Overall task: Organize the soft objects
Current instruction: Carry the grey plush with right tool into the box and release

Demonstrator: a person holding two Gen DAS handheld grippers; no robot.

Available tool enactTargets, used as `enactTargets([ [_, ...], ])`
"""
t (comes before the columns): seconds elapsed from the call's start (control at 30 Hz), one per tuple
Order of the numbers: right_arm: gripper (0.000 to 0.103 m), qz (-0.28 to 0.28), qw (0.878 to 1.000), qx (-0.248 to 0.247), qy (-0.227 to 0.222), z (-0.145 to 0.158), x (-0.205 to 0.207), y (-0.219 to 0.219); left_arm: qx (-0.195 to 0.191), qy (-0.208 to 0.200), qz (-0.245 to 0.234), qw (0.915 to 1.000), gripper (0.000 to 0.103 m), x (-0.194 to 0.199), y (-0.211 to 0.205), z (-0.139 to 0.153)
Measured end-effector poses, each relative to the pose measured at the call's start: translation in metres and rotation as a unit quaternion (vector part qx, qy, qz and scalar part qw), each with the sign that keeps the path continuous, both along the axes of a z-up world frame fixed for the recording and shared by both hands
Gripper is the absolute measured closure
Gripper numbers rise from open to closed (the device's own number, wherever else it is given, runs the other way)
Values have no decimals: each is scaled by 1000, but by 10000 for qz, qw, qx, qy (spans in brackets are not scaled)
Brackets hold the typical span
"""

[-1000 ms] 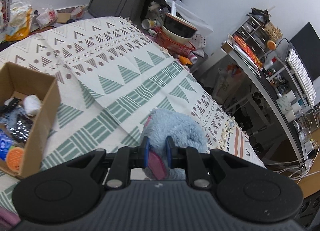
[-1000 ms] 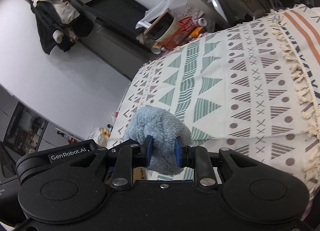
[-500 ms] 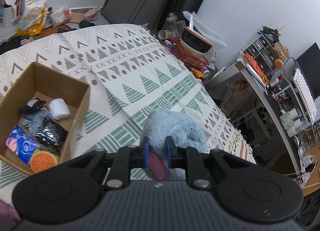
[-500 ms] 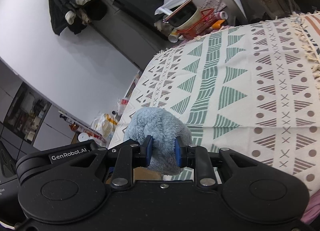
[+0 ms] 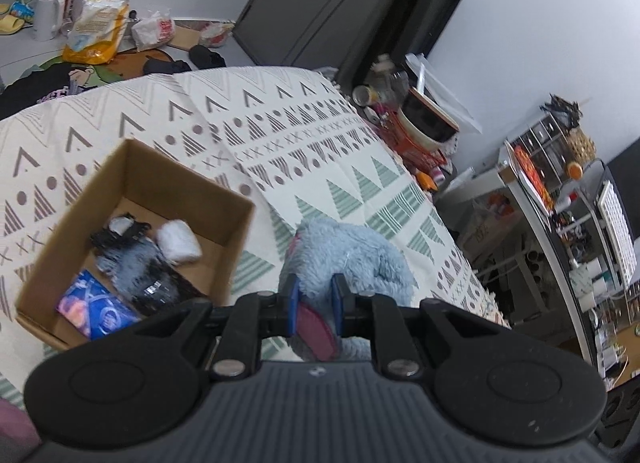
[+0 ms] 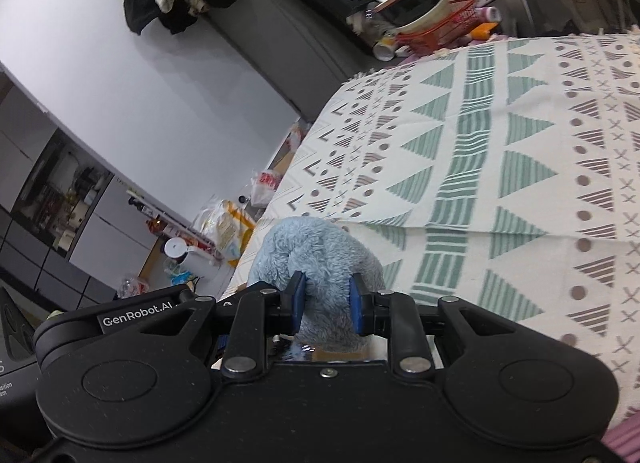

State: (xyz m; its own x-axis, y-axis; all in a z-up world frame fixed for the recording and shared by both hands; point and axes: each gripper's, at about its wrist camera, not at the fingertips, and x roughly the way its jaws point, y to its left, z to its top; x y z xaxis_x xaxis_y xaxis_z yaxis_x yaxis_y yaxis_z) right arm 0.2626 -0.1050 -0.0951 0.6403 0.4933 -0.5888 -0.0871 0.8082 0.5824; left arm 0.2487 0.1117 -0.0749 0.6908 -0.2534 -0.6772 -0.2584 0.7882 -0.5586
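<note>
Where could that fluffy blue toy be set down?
The blanket lies bare beyond the box, up to the red basket. Inside the box, only the far corner's floor shows; the near end is packed. Both grippers hold the toy.

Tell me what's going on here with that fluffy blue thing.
A person is tidying soft items on a patterned bedspread. Both handheld tools, left tool and right tool, are clamped on one blue plush toy, holding it beside an open cardboard box. The box already holds a white roll, dark items and a blue packet. The toy isn't in yet.
</note>
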Motion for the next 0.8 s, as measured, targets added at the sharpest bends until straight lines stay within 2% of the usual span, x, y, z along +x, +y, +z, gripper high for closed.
enactTargets([
  [0.37,80,305,9994,-96,146,-8,22,53,-158,90,377,9991,87,9,55,-16],
  [0.8,80,650,9964,-219,501,-32,45,106,-244,433,711,9962,88,23,109,-47],
])
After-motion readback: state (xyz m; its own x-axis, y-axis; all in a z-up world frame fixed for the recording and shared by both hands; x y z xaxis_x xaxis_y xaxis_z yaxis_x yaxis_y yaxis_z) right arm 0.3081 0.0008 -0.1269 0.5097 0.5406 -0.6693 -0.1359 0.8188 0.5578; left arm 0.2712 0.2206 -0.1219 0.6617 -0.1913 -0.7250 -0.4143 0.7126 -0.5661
